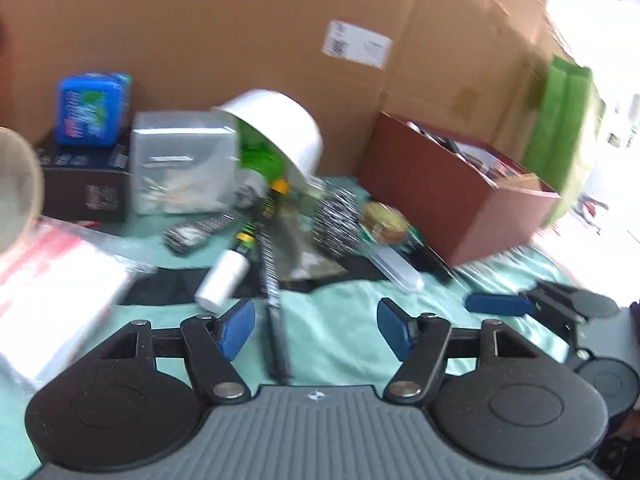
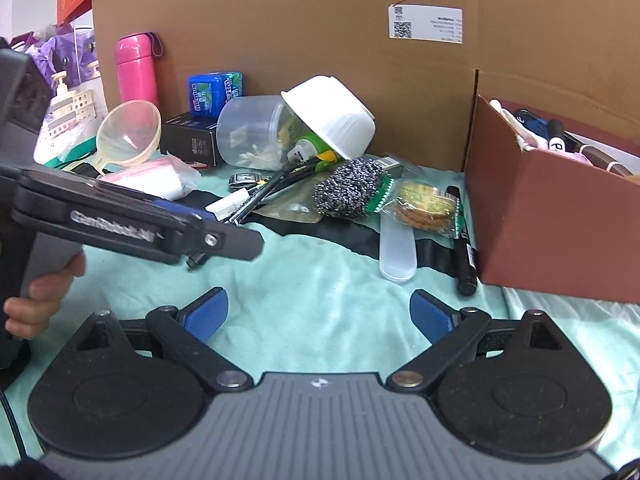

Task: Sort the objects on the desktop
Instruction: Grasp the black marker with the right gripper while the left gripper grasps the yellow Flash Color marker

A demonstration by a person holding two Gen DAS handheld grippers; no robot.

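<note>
While the left gripper [image 1: 316,330] hung with its jaws spread around a dark pen [image 1: 276,320] without pinching it, the pen lay on the mint cloth [image 1: 340,320]. Farther right the right gripper [image 2: 319,312] stood wide and empty, and a brown box [image 2: 560,208] of pens sat rightmost.

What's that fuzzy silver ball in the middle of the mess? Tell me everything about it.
It looks like a steel wool scourer: a rounded wad of shiny grey wire coils, green packaging at its right end. It lies on the mint cloth, below the tipped white bowl, with a wrapped biscuit pack against its right side. Nothing grips it.
</note>
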